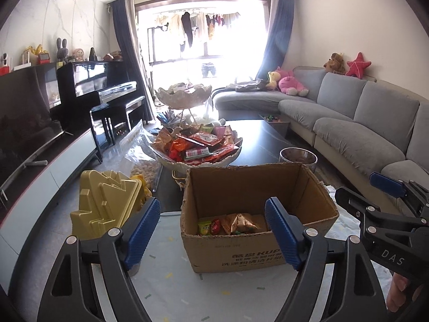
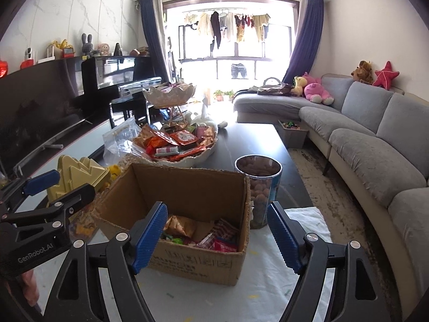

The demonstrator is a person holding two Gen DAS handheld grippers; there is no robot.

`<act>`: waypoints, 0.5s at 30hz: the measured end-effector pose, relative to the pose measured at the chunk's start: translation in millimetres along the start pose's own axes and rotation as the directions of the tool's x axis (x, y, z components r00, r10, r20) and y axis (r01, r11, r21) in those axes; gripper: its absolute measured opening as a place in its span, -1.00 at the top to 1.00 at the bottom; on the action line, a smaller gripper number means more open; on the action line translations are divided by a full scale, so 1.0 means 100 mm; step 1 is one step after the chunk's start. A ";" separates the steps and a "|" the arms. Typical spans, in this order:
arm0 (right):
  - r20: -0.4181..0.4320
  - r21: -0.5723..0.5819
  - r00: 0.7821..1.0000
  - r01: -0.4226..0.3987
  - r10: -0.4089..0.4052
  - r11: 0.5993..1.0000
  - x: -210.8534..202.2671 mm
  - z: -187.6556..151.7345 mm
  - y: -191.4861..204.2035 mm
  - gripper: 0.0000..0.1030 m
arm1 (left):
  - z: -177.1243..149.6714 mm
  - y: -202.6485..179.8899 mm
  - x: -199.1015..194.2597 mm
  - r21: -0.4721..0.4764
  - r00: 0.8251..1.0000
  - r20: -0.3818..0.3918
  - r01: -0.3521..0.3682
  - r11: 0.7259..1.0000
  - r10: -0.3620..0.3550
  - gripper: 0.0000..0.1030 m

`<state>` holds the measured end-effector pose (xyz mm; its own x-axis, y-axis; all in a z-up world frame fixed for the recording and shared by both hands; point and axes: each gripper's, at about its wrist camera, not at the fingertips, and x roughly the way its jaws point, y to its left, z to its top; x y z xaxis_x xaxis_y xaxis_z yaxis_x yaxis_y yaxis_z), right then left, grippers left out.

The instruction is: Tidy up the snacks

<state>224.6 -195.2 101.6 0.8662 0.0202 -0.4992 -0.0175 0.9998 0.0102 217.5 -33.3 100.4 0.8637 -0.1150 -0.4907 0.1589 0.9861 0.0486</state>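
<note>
An open cardboard box (image 1: 236, 255) stands on the white cloth at the table's near end, with a few snack packets (image 1: 236, 224) on its floor; it also shows in the right wrist view (image 2: 198, 264). Behind it a white scalloped bowl (image 1: 198, 164) is heaped with red and orange snack packets (image 1: 206, 141), also seen in the right wrist view (image 2: 171, 141). My left gripper (image 1: 214, 233) is open and empty, just in front of the box. My right gripper (image 2: 217, 237) is open and empty, over the box's near right side.
A gold tree-shaped container (image 1: 107, 204) stands left of the box. A clear jar of nuts (image 2: 258, 187) stands right of it. A bag of nuts (image 1: 144, 171) lies by the bowl. A second tier bowl (image 1: 183, 95) sits above. The grey sofa (image 1: 362, 123) runs along the right.
</note>
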 end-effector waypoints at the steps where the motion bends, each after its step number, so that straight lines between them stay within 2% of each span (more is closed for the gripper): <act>1: 0.004 0.001 1.000 0.001 -0.001 1.000 -0.07 -0.01 0.00 -0.50 | -0.02 0.00 -0.05 0.000 1.000 0.005 -0.002 1.000 0.002 -0.64; 6: 0.036 0.015 0.999 0.011 -0.011 1.000 -0.36 -0.07 -0.01 -0.65 | -0.08 -0.02 -0.32 -0.016 1.000 0.016 0.016 1.000 -0.016 -0.69; 15: 0.060 0.013 0.997 0.038 -0.039 0.999 -0.85 -0.28 0.04 -0.74 | -0.32 0.00 -0.80 -0.036 0.999 0.038 0.010 0.999 -0.008 -0.86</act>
<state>137.0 -193.2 119.9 0.8948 -0.0190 -0.4461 0.0224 0.9997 0.0025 133.4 -20.0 112.0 0.8797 -0.1276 -0.4581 0.1499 0.9886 0.0124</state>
